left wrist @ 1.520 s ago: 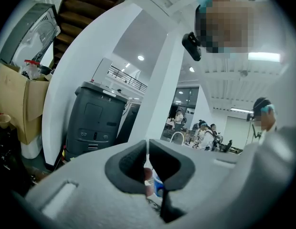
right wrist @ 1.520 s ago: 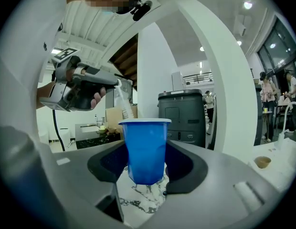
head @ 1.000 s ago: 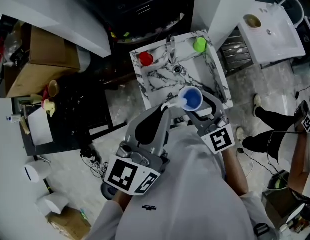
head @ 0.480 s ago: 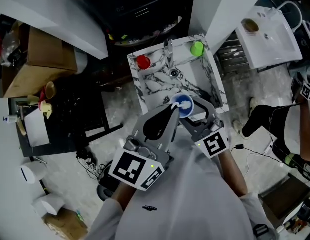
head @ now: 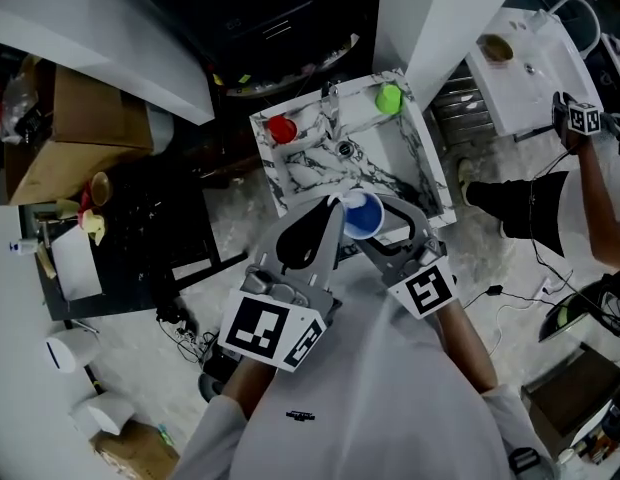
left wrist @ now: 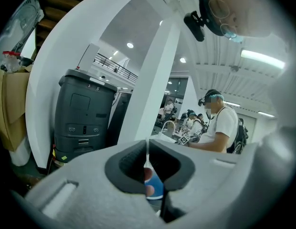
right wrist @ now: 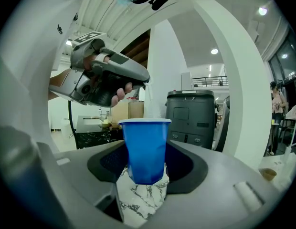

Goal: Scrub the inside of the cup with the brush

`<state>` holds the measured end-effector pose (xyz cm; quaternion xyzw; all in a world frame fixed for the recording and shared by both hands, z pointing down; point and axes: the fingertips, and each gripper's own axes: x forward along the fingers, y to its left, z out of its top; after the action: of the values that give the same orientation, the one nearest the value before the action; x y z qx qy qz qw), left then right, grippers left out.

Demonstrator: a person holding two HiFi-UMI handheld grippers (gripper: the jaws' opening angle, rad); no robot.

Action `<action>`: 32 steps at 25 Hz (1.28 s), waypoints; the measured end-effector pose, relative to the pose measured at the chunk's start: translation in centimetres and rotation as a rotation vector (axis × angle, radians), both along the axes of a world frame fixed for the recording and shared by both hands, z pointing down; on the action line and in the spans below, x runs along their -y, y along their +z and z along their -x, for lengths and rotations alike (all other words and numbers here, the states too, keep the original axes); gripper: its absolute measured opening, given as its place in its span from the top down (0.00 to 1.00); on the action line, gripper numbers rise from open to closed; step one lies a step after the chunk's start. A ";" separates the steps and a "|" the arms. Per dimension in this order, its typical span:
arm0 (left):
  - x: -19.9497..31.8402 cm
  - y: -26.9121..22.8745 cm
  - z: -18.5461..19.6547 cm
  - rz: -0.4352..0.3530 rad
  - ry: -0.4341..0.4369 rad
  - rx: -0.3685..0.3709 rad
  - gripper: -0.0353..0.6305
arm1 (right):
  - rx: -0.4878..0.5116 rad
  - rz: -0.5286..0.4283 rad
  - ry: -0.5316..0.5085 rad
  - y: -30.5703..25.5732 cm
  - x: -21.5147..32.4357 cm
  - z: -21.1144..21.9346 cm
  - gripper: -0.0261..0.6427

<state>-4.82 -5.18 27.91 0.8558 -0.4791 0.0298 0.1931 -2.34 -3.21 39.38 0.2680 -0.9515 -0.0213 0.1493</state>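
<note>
Where the left gripper point(head: 334, 214) sits: just left of the cup point(head: 362, 215), at its mouth, jaws pinched shut on the thin white handle of the brush point(right wrist: 151, 99).
Brush: pale head at the rim, reaching over the opening; whether it touches the inner wall cannot be told.
Cup: blue, mouth up, held above the marble sink point(head: 431, 173).
Right gripper point(right wrist: 147, 168): jaws clamped on the cup's lower body.
Risk: the handle is thin and the cup looks flimsy, so hard sideways scrubbing could twist the brush in its grip or lever the cup out of the jaws into the sink.
</note>
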 end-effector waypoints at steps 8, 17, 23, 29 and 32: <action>-0.6 0.3 1.5 0.006 -0.014 0.043 0.92 | 0.010 -0.006 0.009 0.0 0.5 0.4 0.60; -2.2 0.2 1.5 0.023 0.040 0.044 0.92 | 0.025 -0.018 0.032 0.0 1.0 0.6 0.60; -3.0 -0.3 0.4 0.026 0.089 0.004 0.92 | 0.014 -0.025 0.039 0.0 0.9 0.6 0.60; -3.0 -0.3 -1.2 0.044 0.151 -0.055 0.92 | 0.006 -0.020 0.032 -0.3 0.2 1.0 0.60; -2.8 -0.4 -1.5 0.028 0.158 -0.046 0.92 | 0.009 -0.017 0.033 -0.3 -0.2 1.1 0.60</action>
<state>-3.34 -2.40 27.49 0.8885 -0.4052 0.0319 0.2132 -3.45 -3.01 39.12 0.2849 -0.9475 -0.0258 0.1433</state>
